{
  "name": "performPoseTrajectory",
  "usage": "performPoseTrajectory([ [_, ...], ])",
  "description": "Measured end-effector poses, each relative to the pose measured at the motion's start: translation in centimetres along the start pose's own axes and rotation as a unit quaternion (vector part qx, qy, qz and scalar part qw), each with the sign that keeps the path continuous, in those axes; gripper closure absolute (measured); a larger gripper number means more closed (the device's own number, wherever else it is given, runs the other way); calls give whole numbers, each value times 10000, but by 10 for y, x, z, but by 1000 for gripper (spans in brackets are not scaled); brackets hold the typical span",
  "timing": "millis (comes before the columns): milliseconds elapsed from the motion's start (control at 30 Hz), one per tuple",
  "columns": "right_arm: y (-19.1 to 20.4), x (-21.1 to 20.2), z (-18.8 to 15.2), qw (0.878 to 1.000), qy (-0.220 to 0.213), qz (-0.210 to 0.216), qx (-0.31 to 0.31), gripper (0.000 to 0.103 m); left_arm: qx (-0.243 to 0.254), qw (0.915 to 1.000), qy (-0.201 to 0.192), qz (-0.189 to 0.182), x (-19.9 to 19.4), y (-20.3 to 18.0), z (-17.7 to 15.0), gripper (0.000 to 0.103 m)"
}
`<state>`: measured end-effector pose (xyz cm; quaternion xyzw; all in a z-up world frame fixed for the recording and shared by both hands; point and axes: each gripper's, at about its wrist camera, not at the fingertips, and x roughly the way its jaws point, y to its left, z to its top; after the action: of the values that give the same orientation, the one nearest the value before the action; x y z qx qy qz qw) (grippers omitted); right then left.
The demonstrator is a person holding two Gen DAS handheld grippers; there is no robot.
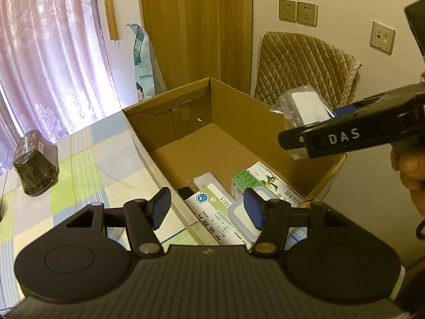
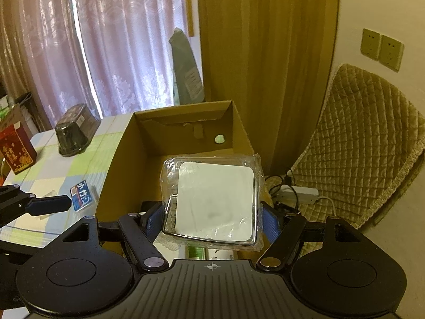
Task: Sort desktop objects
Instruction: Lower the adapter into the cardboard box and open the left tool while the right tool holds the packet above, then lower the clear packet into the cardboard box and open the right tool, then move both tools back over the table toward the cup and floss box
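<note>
Left wrist view: left claw (image 1: 208, 208) spread wide, nothing between its blue pads, hanging over the near rim of the open cardboard box (image 1: 265, 111). Box floor at 6 o'clock carries a white medicine carton (image 1: 212, 212), a green-and-white carton (image 1: 255, 179) and a flat white square item (image 1: 243, 218). Right claw (image 1: 308, 130) enters at 3 o'clock, above the box's right wall, pinching a white square device in clear plastic wrap (image 1: 305, 103). Dark wrapped container (image 1: 35, 162) on the checked surface (image 1: 87, 164) at 9 o'clock.

Right wrist view: right claw (image 2: 212, 219) closed on the wrapped device (image 2: 215, 199), pads against both its sides, held over the box (image 2: 127, 148) interior. Left claw finger (image 2: 49, 204) at 9 o'clock, near a small blue packet (image 2: 81, 198). Red box (image 2: 17, 151) at the surface's far left edge.
</note>
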<state>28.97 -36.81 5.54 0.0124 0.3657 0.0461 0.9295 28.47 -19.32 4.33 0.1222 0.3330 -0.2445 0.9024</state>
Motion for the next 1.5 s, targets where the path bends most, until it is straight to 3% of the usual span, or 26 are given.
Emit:
performPoseTrajectory([
  [233,2,13,3,9999,46,-105,-7,29,-64,10000,2,9,0,3,-1,47],
  [300,-1,10,2,9999,-77,-58,106,0,-73,10000,10,11,0,3,-1,47],
  [733,-8,-4,3,9990,-256,-10,366,0,-159,9999,42,45,-3,6,-6,47],
  [1200,10,-14,-6,9993,-198,45,305,0,-225,9996,4,144,-19,15,-9,47],
  [1500,36,-32,-13,9992,-225,245,214,0,-365,9988,8,320,-46,31,-29,42],
])
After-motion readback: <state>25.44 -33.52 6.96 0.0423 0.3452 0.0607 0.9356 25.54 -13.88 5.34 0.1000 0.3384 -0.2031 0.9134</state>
